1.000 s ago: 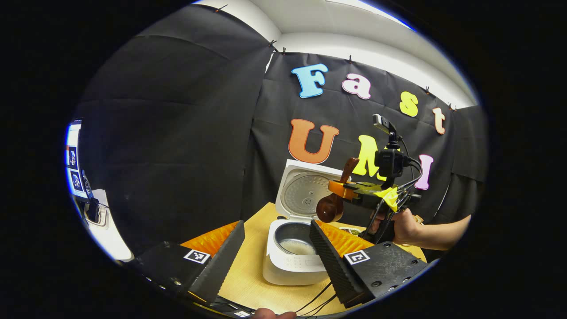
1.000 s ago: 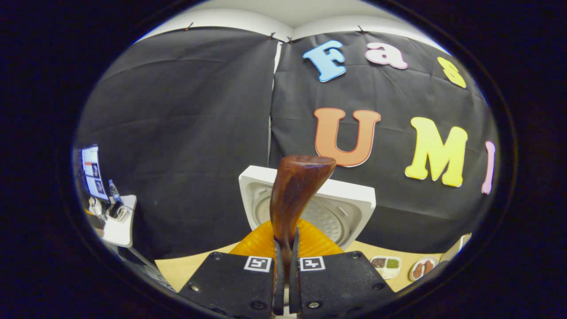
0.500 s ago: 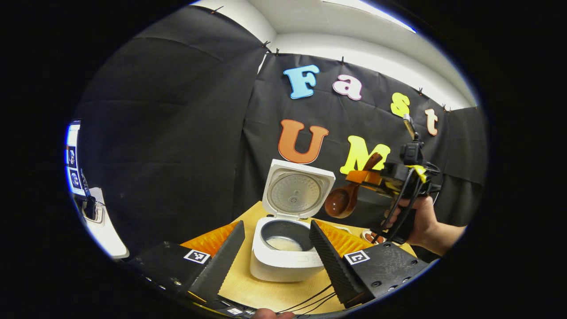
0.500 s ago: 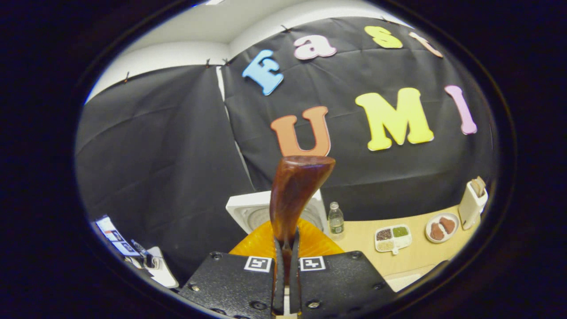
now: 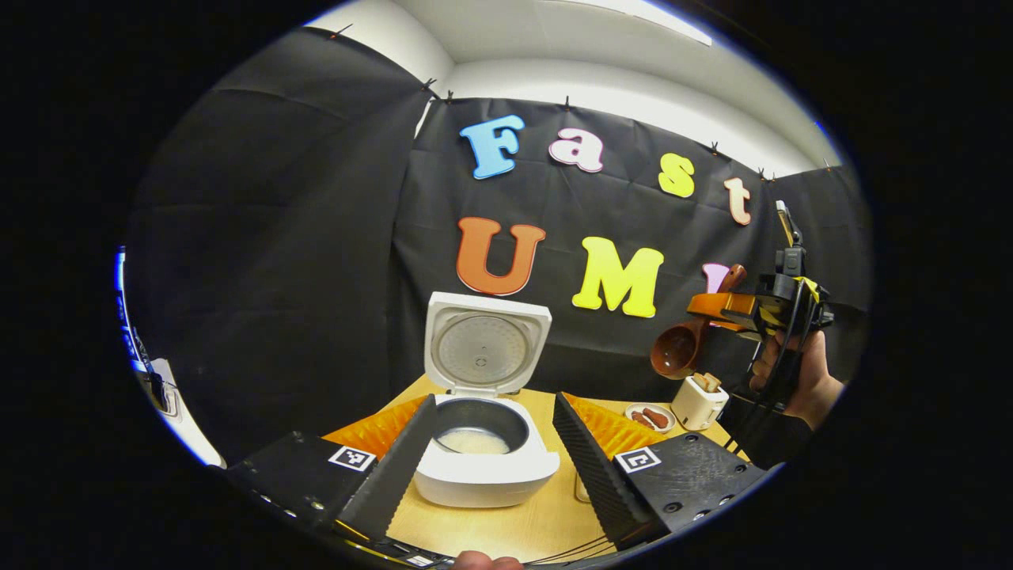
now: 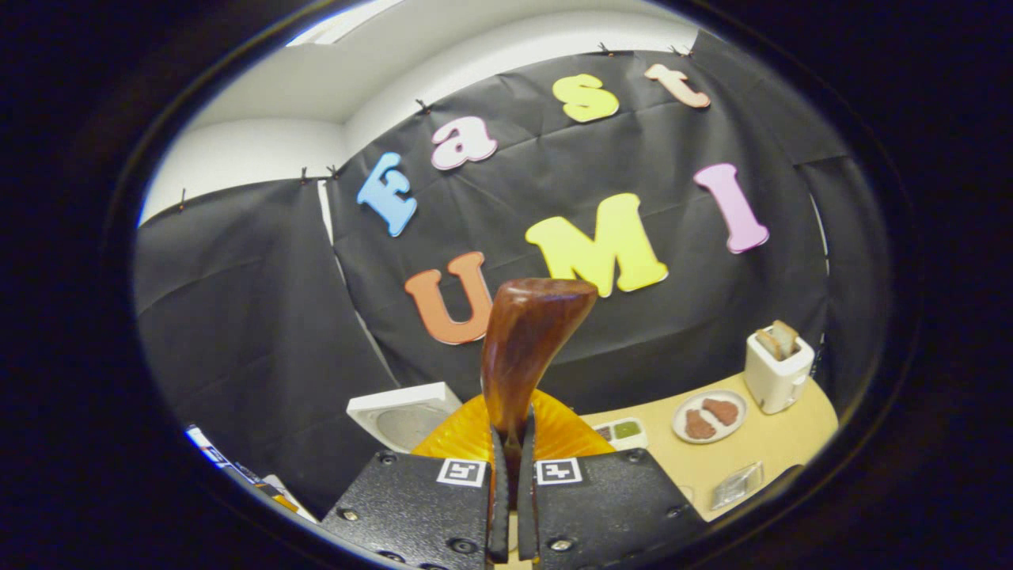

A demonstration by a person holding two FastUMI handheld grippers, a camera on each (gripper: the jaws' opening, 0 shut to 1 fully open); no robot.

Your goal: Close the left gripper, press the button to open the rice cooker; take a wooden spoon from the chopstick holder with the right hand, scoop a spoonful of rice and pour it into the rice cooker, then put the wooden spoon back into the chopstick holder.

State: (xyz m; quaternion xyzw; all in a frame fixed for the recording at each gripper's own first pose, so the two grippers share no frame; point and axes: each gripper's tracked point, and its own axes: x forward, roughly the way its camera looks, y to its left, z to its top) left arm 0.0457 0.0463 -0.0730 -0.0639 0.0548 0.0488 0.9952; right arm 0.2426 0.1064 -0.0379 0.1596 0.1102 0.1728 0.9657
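Wooden spoon (image 6: 526, 340) pinched in my right gripper (image 6: 510, 483), aloft above the toaster (image 5: 697, 400); my left gripper (image 5: 495, 459) spread wide, framing the open rice cooker (image 5: 483, 443) on the table (image 5: 506, 530).

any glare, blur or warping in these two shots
Left gripper view: fisheye bends the wall's edges; rice cooker sharp, lit evenly. Right gripper view: tilted horizon, a soft highlight on the wooden spoon handle, which looks slightly soft up close; toaster clear.

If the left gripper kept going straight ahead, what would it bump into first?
Probably the rice cooker. In the left gripper view it sits on the table right between the open fingers of the left gripper, lid up. Depth is hard to judge, but nothing shows in between.
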